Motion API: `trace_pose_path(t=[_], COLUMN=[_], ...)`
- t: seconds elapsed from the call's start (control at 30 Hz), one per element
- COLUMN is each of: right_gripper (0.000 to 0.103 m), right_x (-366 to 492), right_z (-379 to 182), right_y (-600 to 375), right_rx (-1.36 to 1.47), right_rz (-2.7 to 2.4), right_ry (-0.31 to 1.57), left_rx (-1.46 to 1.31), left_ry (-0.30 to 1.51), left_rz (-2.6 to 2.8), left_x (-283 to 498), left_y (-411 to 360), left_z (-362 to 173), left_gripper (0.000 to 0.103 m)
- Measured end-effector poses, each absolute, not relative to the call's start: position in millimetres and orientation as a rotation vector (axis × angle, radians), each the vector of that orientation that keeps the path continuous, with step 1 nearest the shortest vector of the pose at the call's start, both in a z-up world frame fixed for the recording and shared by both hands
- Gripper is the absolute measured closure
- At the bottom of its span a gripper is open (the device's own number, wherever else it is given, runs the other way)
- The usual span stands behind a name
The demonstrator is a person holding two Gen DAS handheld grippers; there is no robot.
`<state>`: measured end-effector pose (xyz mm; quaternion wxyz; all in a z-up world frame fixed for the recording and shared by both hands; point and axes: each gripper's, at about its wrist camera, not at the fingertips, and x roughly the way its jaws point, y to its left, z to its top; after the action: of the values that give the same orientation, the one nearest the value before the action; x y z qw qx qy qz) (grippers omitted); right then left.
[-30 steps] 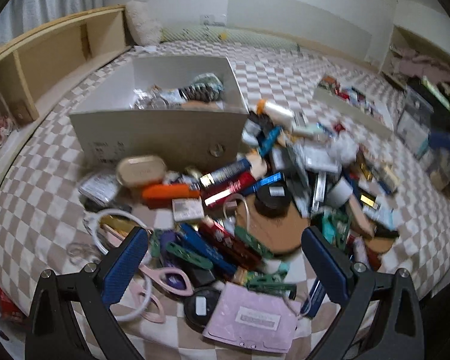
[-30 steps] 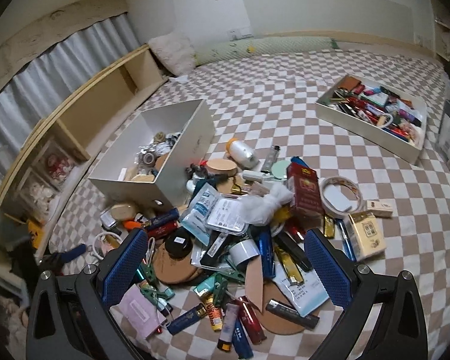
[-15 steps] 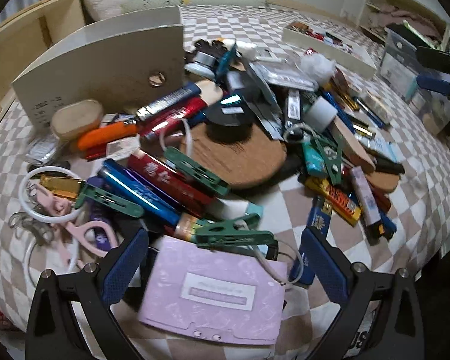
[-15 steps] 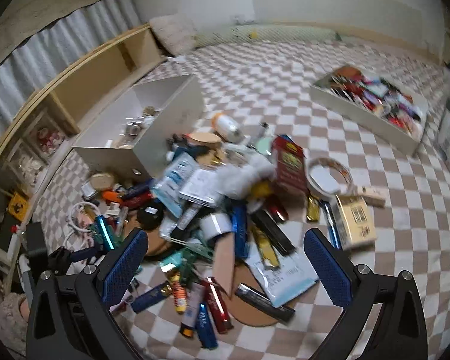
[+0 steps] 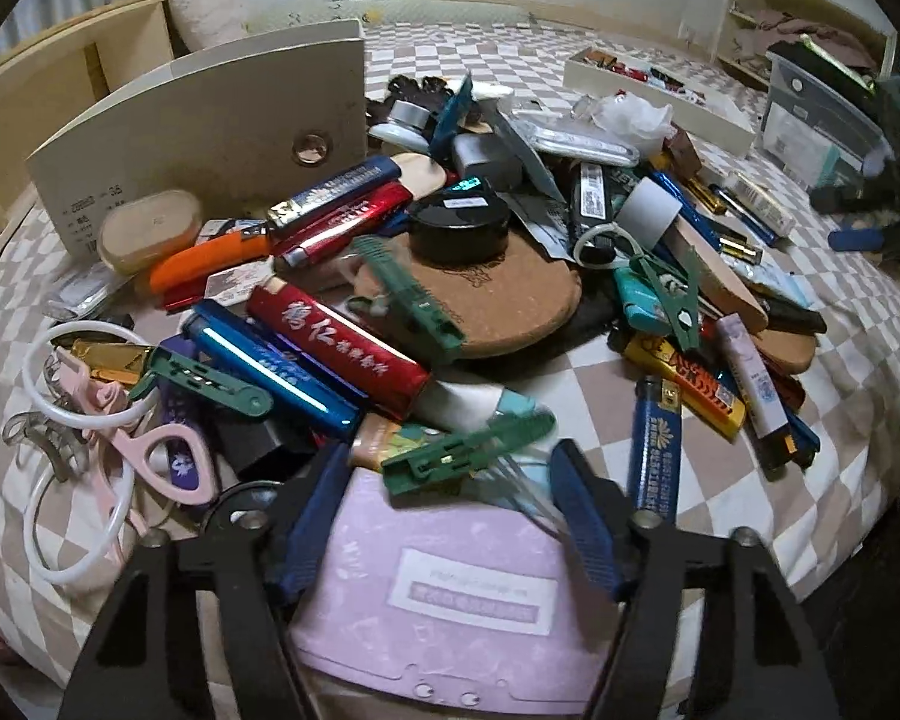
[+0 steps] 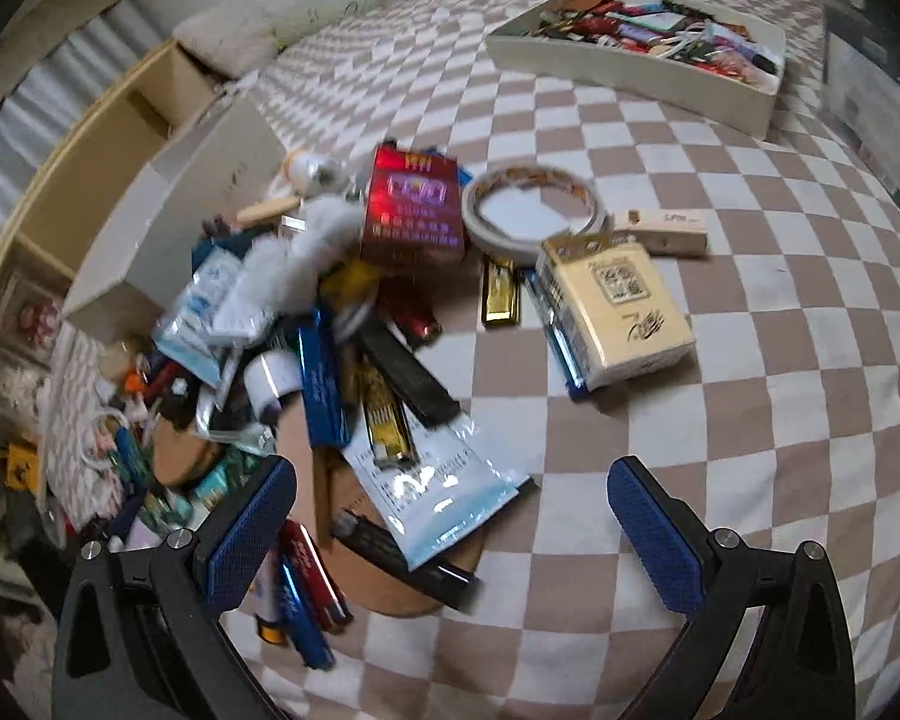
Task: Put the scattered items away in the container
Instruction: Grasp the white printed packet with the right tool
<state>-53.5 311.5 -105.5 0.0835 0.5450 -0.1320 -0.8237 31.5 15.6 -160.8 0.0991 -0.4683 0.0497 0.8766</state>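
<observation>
A heap of small items lies on the checkered bedspread: lighters, clips, cork pads, packets. My left gripper (image 5: 450, 480) is low over the near edge, its jaws partly closed around a green clothes peg (image 5: 468, 450) and a pink packet (image 5: 450, 594); contact is unclear. The beige open box (image 5: 210, 132) stands behind the heap at the left. My right gripper (image 6: 450, 516) is open and empty above the heap's right side, over a white-blue sachet (image 6: 438, 486). A cream pack (image 6: 618, 306), a red pack (image 6: 411, 210) and a tape ring (image 6: 534, 210) lie ahead.
A shallow white tray (image 6: 636, 66) full of items sits at the far right. A wooden shelf unit (image 5: 60, 90) runs along the left. A clear storage bin (image 5: 822, 120) stands at the right. Bare bedspread (image 6: 810, 420) lies right of the heap.
My left gripper has dropped to the heap's near edge and its jaws have narrowed around the green peg and pink packet. My right gripper has moved lower and rightward over the heap.
</observation>
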Motion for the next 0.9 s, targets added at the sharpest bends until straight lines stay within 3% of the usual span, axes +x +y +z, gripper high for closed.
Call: trace_pose_path(t=[0.2,0.47,0.6,0.9], right_gripper=[0.0,0.0,0.0,0.0], right_x=[-56,-60,-63,-73], right_z=[-115,-131,-139,-152], right_y=[289,276,274,272], right_rx=[1.652,1.665,1.692,1.745], right_rz=[-2.435,-2.392,-2.379,-2.399], right_ry=[-0.145,0.079,0.116,0.17], left_rx=[-1.391,-1.358,-1.335,-1.32], left_ry=[0.054,0.018,-0.01,0.014], left_rz=[2.583,2.574,2.579,2.573], left_x=[30,33,32,28], left_y=[1,-6,-7,6], left_z=[-155,-153,-149,-145], left_gripper=[0.061,0.064,0.039,0.038])
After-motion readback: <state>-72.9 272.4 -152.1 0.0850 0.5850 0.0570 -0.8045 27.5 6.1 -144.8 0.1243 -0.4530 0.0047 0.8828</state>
